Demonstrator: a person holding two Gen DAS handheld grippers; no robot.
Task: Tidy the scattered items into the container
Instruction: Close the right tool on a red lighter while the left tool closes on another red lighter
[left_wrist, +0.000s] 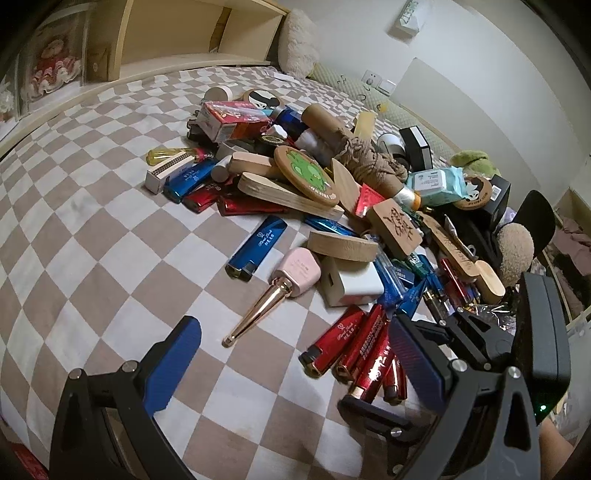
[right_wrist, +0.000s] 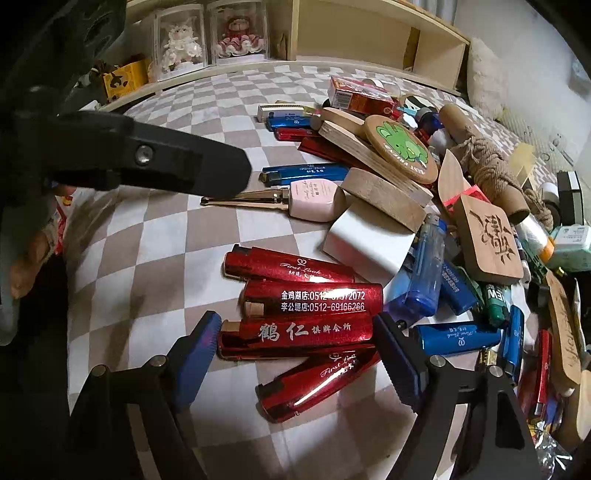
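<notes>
While both grippers hover with fingers spread apart, the right gripper straddles a cluster of red lighters on the checkered bedspread; the left gripper holds nothing, near a pink bottle.

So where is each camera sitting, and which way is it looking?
Left wrist: on the left gripper, looking along its open blue fingers across the checkered bed at the pile; the right gripper shows too.
Right wrist: on the right gripper, close above the red lighters; the left gripper crosses the top left.
Both see the pink bottle and green coaster.
</notes>
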